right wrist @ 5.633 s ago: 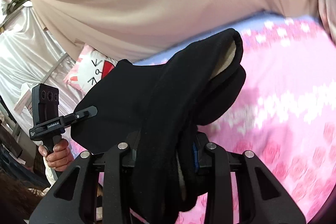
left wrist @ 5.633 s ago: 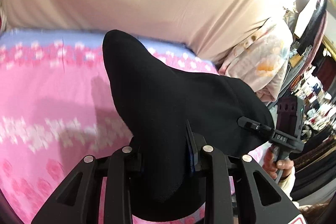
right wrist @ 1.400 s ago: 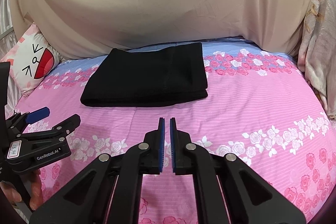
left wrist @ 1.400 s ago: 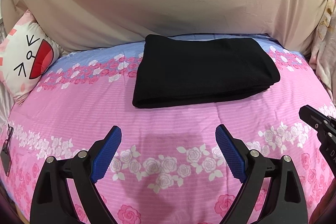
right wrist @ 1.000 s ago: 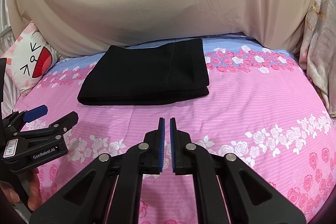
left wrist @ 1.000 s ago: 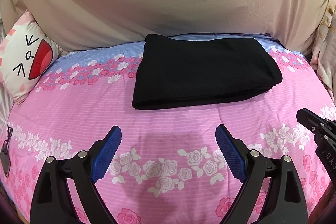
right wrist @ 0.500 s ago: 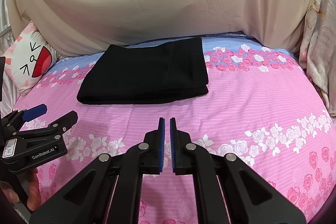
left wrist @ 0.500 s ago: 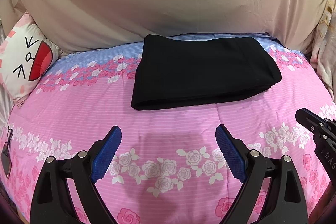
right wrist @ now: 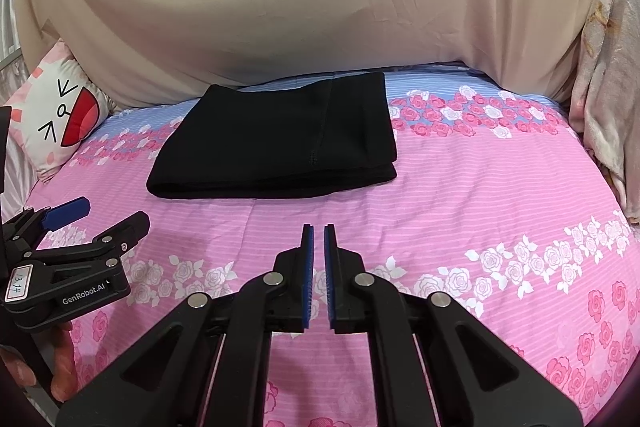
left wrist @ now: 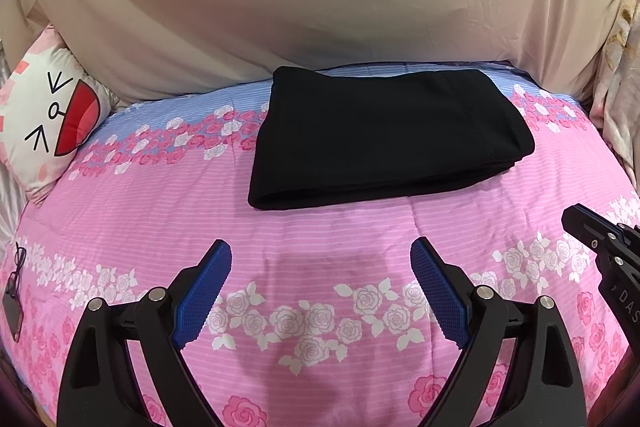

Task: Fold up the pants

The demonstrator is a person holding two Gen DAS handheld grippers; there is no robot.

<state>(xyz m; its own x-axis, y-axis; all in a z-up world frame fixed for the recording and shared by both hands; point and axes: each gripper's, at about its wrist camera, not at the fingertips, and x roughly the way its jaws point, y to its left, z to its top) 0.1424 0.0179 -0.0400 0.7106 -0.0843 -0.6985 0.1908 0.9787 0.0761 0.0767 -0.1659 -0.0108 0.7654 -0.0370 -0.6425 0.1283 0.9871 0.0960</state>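
Observation:
The black pants [left wrist: 384,135] lie folded into a flat rectangle at the far side of the pink flowered bed [left wrist: 320,247], close to the beige curtain. They also show in the right wrist view [right wrist: 280,143]. My left gripper [left wrist: 320,263] is open and empty, hovering over the bedspread in front of the pants. My right gripper [right wrist: 319,247] is shut with only a thin slit between its blue pads, empty, also in front of the pants. The left gripper shows at the left edge of the right wrist view [right wrist: 100,219].
A beige curtain [left wrist: 320,7] hangs behind the bed. A cat-face pillow [left wrist: 44,123] lies at the far left. Glasses and a phone [left wrist: 14,283] lie at the bed's left edge. Pale fabric [right wrist: 604,115] hangs at the right.
Several seconds ago both grippers held the pants up, shut on the cloth. Now the pants lie folded on the bed and both grippers are off them. Over the last second almost nothing moved.

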